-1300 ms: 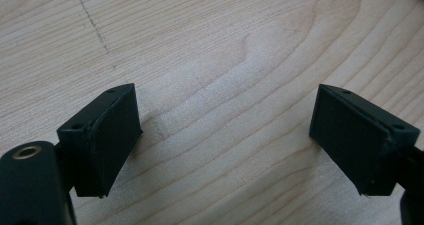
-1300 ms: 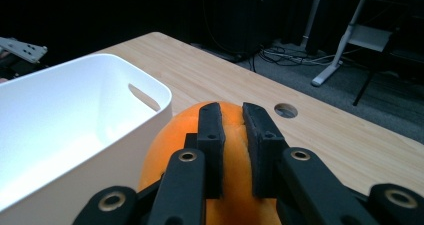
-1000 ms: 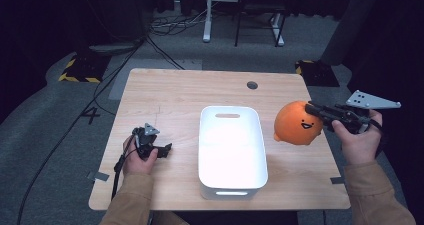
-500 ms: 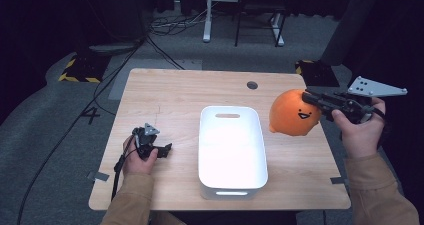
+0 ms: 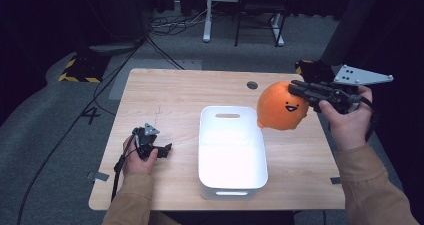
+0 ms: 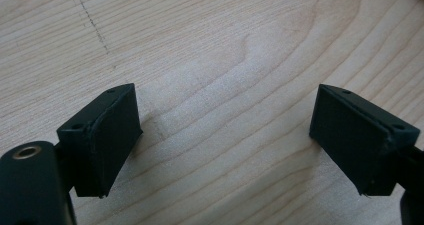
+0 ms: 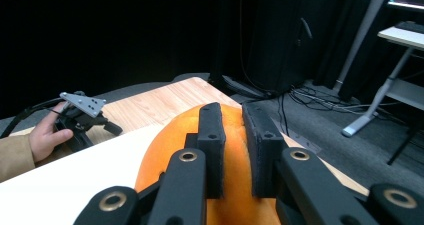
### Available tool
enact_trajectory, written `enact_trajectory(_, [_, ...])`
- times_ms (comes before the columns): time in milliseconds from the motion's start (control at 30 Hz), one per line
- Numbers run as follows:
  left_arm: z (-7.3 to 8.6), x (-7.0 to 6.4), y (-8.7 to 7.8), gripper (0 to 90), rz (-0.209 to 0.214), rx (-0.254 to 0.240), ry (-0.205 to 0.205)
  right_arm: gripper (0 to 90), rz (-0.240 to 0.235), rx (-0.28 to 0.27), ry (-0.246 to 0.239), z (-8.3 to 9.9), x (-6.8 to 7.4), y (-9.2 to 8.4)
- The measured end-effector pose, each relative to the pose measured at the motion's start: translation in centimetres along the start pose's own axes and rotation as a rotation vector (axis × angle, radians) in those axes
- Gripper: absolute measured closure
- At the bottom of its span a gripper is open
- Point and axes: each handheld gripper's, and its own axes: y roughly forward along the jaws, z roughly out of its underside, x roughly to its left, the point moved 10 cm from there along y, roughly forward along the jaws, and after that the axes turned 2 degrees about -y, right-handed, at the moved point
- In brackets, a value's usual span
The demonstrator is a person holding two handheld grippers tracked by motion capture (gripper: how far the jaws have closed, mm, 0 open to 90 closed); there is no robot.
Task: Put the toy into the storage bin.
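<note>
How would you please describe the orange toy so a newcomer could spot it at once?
Start at the wooden table and its white bin. Just right of the bin's far end, the right gripper holds the toy aloft: the one round orange thing, with a small smiling face.

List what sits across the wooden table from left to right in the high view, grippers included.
Black left gripper resting on the light wooden table → white rectangular plastic bin → round orange plush toy with a smiling face → black right gripper, its jaws pinching the toy.

Tan sleeves [image 5: 371, 187]; black grippers with 2 screw-studded jaws each.
</note>
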Motion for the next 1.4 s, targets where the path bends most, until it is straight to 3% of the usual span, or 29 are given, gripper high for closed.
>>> enact_trajectory(367, [0.0,0.0,0.0,13.1,0.000,0.000,0.000,79.6,-0.085,-0.007,-0.025,-1.4,1.9,3.9])
enact_trajectory(800, [0.0,0.0,0.0,13.1,-0.001,-0.001,0.002,79.6,-0.148,-0.006,-0.045,-2.2,3.7,7.6])
enact_trajectory(1400, [0.0,0.0,0.0,13.2,0.000,0.000,0.001,79.6,-0.194,0.049,-0.049,-0.4,6.5,12.0])
